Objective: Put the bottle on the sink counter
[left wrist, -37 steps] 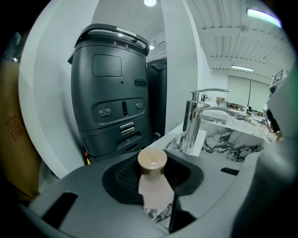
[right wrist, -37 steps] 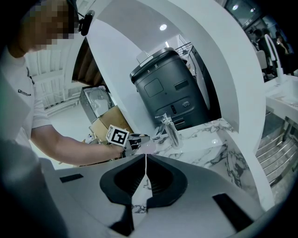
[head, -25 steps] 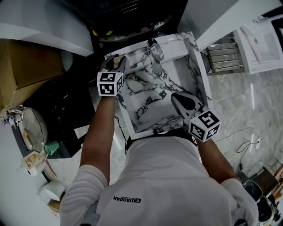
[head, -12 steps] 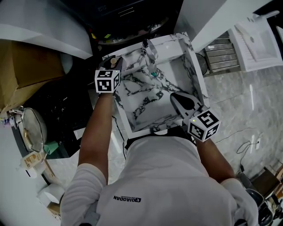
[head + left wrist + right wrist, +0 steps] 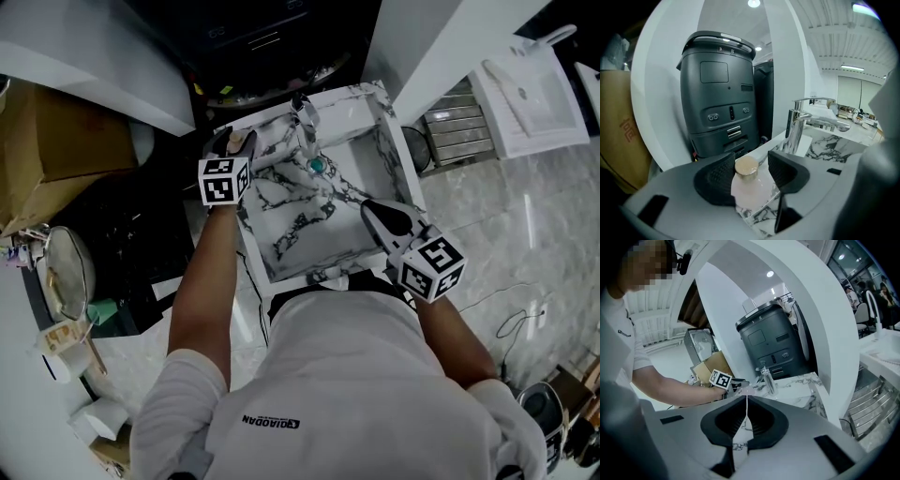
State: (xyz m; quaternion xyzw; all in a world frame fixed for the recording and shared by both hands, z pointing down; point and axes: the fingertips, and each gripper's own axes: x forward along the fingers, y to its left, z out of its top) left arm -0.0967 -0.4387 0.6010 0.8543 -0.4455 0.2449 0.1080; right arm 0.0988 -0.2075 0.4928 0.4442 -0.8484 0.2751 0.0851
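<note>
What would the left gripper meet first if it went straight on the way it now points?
The pink bottle. It stands on the marble counter right between the left gripper jaws, which have just been opening and seem not to press it.

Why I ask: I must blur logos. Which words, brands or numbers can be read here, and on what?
"QIAODAN": on the chest of the white shirt, upside down in the head view.
Small print on the same shirt in the right gripper view: too small to read.
Red print on the cardboard box: too blurred to read.
Marker cubes: black-and-white patterns only, no letters.
</note>
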